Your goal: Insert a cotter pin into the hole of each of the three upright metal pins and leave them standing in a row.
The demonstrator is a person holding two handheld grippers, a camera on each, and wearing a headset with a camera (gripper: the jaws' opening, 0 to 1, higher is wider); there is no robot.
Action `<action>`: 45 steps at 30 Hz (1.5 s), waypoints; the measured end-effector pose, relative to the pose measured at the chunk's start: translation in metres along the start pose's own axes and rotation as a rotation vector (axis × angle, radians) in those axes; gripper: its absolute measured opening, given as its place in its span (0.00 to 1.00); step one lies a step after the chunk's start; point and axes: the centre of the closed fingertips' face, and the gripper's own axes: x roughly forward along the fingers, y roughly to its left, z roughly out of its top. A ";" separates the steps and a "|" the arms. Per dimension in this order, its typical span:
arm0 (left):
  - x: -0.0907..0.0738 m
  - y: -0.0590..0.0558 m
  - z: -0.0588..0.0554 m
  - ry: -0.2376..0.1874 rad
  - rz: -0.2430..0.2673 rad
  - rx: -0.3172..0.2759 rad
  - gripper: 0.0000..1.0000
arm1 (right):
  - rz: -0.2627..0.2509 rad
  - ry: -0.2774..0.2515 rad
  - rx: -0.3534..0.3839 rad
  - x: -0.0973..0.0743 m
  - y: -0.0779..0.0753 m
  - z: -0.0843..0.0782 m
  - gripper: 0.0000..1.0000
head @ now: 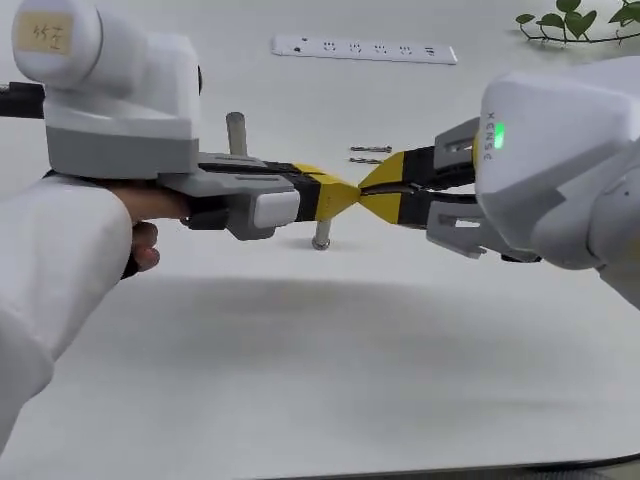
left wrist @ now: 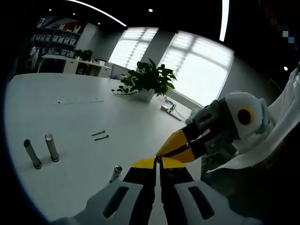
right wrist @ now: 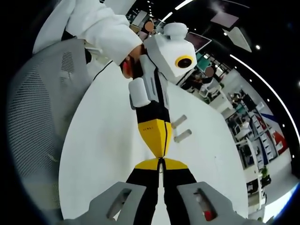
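White desk is spreading under everything you are working on. At the left of the head view, your white-sleeved hand is gripping the left tool. That tool is reaching rightward with its yellow-tipped jaws pressed together. I cannot tell whether anything thin is pinched between them.

Behind its body an upright grey metal pin is standing on the desk. In the left gripper view a darker second metal pin is standing just beside it, and both are sitting well apart from the tools. A third metal pin is sitting on the desk just below the point where the two tools are meeting, with its upper part hidden behind the jaws.

Further back, two thin metal cotter pins are lying side by side on the desk, apart from all three metal pins.

To the right, you are holding the right tool tip to tip against the left one. Its jaws are also closed to a thin slit, and I cannot make out anything between them.

A white power strip is lying at the far edge of the desk, and a green leafy plant is showing at the top right.
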 end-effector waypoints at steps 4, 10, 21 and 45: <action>-0.001 0.000 -0.002 0.008 0.005 -0.002 0.00 | 0.015 -0.003 0.014 0.002 0.002 0.000 0.00; -0.003 0.002 -0.004 0.017 0.012 -0.020 0.00 | 0.004 0.015 0.029 0.001 0.001 -0.006 0.08; -0.009 -0.002 -0.007 0.035 -0.006 0.030 0.00 | 0.091 0.046 0.287 0.005 0.009 -0.043 0.23; -0.014 -0.023 -0.004 0.016 -0.103 0.114 0.00 | 0.426 -0.321 0.807 -0.009 0.027 -0.001 0.15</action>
